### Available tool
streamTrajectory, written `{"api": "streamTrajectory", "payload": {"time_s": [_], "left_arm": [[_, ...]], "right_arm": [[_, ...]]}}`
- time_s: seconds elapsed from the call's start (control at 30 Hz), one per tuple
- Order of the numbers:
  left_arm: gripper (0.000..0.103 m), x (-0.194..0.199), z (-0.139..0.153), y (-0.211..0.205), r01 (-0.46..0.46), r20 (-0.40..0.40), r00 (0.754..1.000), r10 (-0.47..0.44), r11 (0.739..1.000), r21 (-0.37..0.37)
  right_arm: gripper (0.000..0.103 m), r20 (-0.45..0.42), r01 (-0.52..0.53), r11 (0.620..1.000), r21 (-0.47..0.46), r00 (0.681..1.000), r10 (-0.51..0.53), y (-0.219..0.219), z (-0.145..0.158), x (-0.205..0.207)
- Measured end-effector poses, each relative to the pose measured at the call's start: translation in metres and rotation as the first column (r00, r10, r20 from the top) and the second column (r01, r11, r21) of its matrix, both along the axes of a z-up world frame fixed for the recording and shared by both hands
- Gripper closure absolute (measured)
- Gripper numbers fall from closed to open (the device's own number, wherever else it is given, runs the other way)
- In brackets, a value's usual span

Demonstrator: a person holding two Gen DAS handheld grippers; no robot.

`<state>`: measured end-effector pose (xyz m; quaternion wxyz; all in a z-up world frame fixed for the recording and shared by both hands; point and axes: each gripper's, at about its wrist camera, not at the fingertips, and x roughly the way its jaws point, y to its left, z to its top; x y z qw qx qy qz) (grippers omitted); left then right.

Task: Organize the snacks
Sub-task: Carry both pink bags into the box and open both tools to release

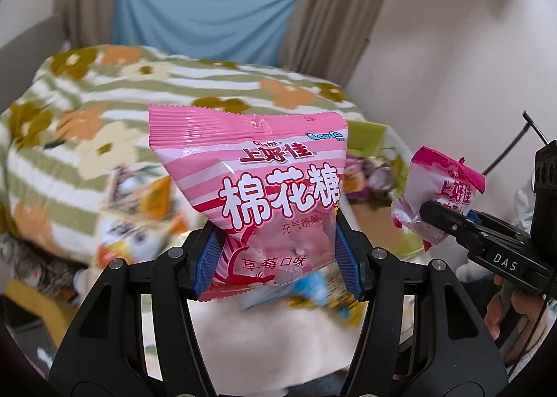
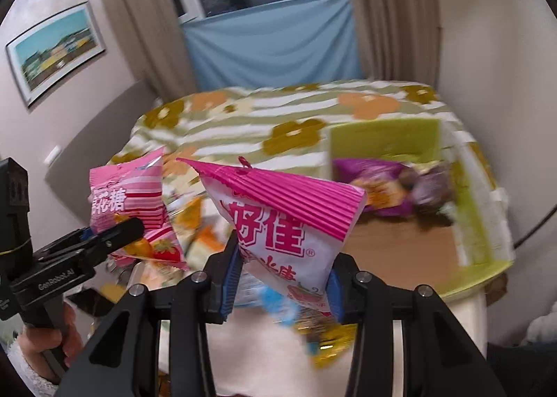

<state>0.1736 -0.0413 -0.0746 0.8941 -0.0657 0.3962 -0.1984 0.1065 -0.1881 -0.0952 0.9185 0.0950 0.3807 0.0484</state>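
Pink marshmallow bag [image 1: 264, 195] in left gripper [image 1: 275, 261]

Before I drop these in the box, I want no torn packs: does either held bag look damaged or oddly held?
No tears show. The left hand-held gripper holds the pink marshmallow bag upright; the right hand-held gripper pinches the magenta-topped snack bag tilted, by its lower part.

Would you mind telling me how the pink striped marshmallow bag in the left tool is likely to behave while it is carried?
The marshmallow bag looks puffy and probably light, since the left tool holds it upright by its lower part alone. Its film creases at the pads, so it likely squashes rather than resists. The glossy wrapper may be slippery.
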Motion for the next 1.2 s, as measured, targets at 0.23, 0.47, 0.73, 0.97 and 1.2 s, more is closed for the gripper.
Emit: {"api": "streamTrajectory", "payload": {"time_s": [0.23,0.47,0.73,0.97,1.2], "left_arm": [[0.048,0.036,-0.014,-0.114,0.104,-0.062,0.993,-0.104,0.995,-0.011],[0.048,0.069,-0.056,-0.204,0.146,-0.17,0.976,-0.138,0.989,0.036],[0.004,0.068,-0.088,-0.227,0.073,-0.203,0.978,-0.043,0.987,0.145],[0.004,0.054,-0.079,-0.201,-0.017,-0.202,0.979,0.039,0.994,0.109],[0.004,0.042,-0.073,-0.178,-0.088,-0.209,0.972,0.109,0.99,0.106]], "right_arm": [[0.064,-0.012,0.077,0.997,0.006,0.997,-0.077,-0.086,-0.003,0.009],[0.064,-0.063,0.105,0.993,0.047,0.993,-0.102,-0.158,-0.02,0.02],[0.064,-0.116,0.059,0.996,0.074,0.992,-0.05,-0.195,-0.04,0.037],[0.064,-0.137,-0.011,0.994,0.106,0.99,0.026,-0.199,-0.05,0.046],[0.064,-0.209,-0.084,0.988,0.13,0.972,0.11,-0.185,-0.068,0.064]]}}
